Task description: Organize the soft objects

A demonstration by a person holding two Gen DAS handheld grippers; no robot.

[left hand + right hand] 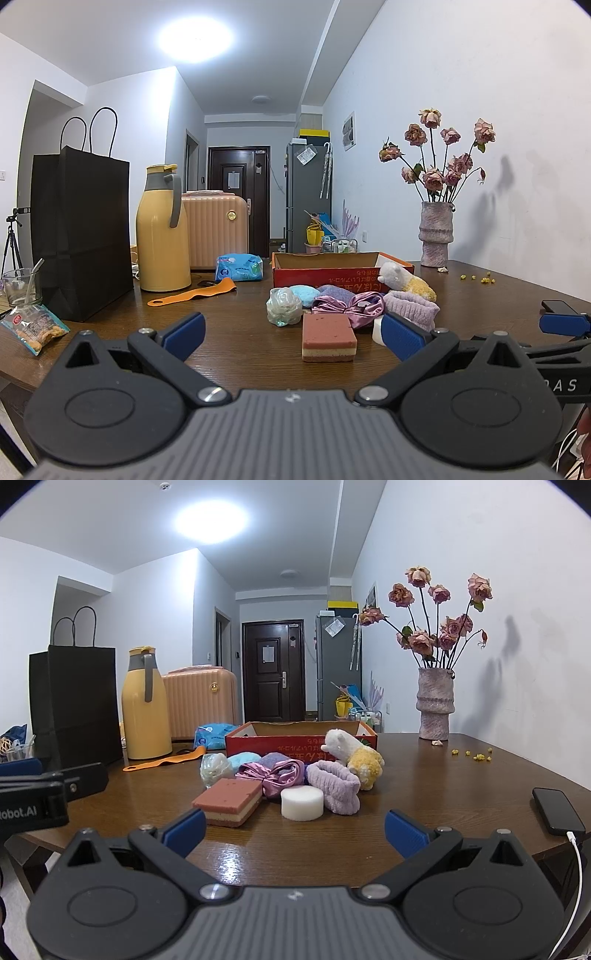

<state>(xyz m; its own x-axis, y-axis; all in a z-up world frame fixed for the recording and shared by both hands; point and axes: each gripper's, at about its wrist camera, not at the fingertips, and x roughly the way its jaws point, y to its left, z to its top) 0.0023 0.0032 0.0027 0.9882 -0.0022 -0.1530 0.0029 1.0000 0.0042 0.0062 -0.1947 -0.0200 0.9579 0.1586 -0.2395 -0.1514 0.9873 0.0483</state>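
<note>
Left wrist view: red cardboard box [325, 275], shallow, open-topped, sits mid-table; interior not visible from this low angle, contents cannot be told. Grey ribbed vase [436, 234] holds dried pink roses [441, 155]. Black paper bag [79, 236] stands upright at left, beside a smooth yellow thermos jug [162, 230].

Soft objects are clustered on the wooden table [229, 332], in front of the box: layered pink-and-cream rectangular sponge [328, 338] nearest; crinkled translucent mesh ball [283, 306]; fuzzy blue puff [303, 294]; glossy pink satin scrunchie [364, 306]; plush lilac headband [412, 308]; fleecy white-and-yellow toy [402, 280] leaning against the box wall. Right wrist view adds a white foam disc [302, 803], just beside the headband.

Left gripper [293, 332]: blue-padded fingers spread wide, grasping nothing, short of the sponge. Right gripper [293, 830]: likewise spread, empty, bare tabletop between it and the disc.

Edges: black phone [557, 810] lies near the table's right rim; snack packet [33, 326] near the left edge.
</note>
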